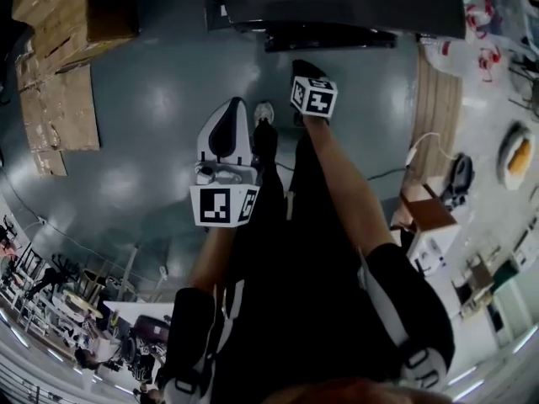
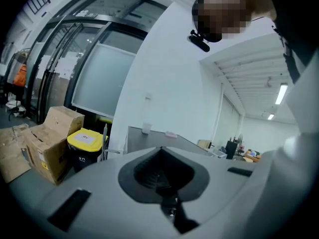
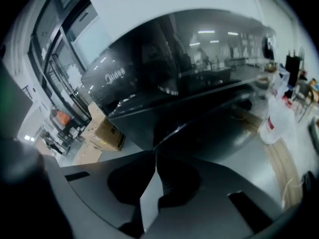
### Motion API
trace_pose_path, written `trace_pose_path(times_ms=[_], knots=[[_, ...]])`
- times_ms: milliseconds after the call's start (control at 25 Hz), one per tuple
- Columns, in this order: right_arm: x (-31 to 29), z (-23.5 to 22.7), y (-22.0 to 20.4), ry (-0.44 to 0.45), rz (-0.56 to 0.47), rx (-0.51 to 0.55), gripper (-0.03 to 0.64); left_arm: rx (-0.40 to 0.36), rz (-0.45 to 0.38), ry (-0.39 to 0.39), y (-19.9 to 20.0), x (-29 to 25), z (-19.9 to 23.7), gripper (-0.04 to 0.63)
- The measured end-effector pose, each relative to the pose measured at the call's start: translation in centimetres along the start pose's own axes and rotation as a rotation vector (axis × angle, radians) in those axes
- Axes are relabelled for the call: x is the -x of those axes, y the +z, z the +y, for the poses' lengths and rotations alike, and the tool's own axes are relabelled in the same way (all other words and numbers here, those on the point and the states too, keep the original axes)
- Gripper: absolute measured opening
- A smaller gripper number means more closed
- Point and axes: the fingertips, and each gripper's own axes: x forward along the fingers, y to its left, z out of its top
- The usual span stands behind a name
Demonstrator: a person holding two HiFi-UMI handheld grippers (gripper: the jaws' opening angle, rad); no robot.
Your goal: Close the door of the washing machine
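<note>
right gripper view, washing machine, left, yellow-lidded bin

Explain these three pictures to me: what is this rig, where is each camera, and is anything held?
No robot here: a person holds a gripper in each hand. The head view looks down from the person's head at their legs and the grey floor. The other two cameras ride on the grippers. The left gripper has its fingers together and empty, facing cardboard boxes and a yellow-lidded bin. The right gripper also has its fingers together and empty, aimed at the black washing machine.
</note>
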Motion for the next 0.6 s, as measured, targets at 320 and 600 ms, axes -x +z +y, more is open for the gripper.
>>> trace_pose_path(times_ms=[320,600], knots=[[14.2,0.4,7.9,0.037,-0.172,0.169,0.008,0.017,-0.046,0.022,2.8,1.8,-4.3,0.003],[25.9,2.4,12.6,0.124,-0.355,0.218,0.008,-0.001,-0.088,0.041,5.9,4.1,-6.0,0.004]])
